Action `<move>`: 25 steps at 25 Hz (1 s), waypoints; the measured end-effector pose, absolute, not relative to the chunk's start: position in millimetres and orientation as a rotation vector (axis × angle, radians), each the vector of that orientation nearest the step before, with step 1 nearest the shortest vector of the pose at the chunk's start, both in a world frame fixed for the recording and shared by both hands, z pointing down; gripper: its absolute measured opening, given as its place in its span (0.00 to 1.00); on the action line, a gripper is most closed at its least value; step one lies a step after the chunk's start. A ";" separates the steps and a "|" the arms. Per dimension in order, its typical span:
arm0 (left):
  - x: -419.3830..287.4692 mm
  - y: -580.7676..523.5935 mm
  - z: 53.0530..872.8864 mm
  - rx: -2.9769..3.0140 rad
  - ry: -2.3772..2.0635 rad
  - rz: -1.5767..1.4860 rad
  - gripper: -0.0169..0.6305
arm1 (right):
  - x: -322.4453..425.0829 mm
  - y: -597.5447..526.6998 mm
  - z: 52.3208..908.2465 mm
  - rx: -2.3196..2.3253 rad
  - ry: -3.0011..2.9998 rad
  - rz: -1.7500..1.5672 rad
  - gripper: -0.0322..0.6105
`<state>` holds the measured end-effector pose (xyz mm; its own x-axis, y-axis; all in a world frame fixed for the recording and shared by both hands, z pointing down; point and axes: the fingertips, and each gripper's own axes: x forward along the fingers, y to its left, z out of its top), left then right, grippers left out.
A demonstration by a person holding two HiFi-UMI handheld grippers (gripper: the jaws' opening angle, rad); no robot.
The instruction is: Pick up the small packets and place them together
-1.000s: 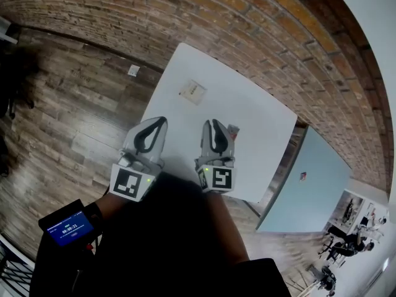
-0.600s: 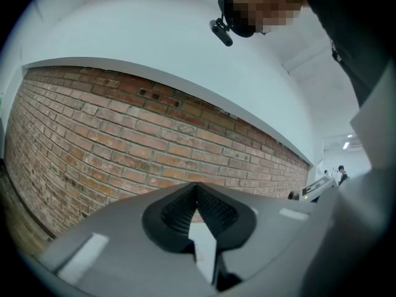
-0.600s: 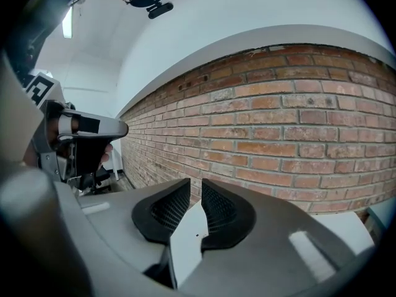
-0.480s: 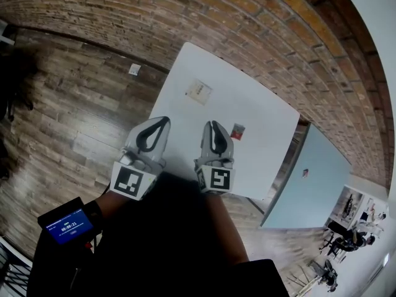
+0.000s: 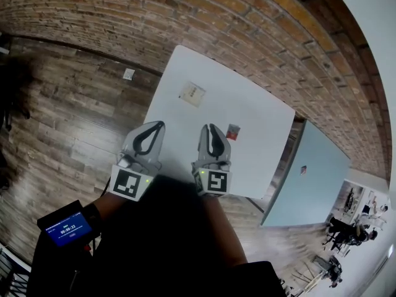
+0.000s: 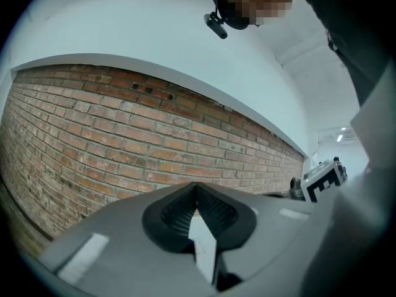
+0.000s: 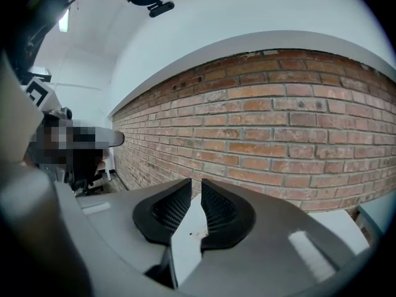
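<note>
Left gripper (image 5: 161, 125) jaws shut, empty. Right gripper (image 5: 212, 127) jaws a slit apart, empty. Both hover at worktop (image 5: 266, 153) near edge, probably poised to pick. Red packet (image 5: 232, 131) just beside right gripper; beige packet (image 5: 192, 93) well apart, uncollected

- We see a red brick wall (image 5: 185, 5) behind the white worktop (image 5: 260, 113).
- The floor (image 5: 62, 110) is made of dark brown wood planks.
- A pale blue table (image 5: 315, 184) stands just beside the worktop.
- Above the bricks, the upper wall (image 6: 154, 30) is plain white and bright.
</note>
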<state>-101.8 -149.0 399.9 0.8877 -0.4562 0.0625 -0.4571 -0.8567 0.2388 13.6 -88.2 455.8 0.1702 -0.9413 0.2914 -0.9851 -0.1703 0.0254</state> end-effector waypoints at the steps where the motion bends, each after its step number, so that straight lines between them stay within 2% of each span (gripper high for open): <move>1: -101.1 -148.1 400.5 2.803 -0.693 0.007 0.03 | 13.8 -89.7 453.4 2.250 -1.881 0.310 0.12; 10: -97.6 -150.1 399.8 2.793 -0.712 0.039 0.03 | 20.9 -95.1 492.1 2.196 -1.854 0.453 0.14; 25: -111.6 -162.9 419.0 2.795 -0.786 0.160 0.03 | 56.3 -124.9 605.2 2.140 -1.763 0.696 0.15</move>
<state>-111.6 -162.9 419.0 0.8499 -0.4997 0.1671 -0.5253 -0.8287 0.1932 56.3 -124.9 605.2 0.1385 -0.8371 0.5292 -0.9729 -0.2149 -0.0853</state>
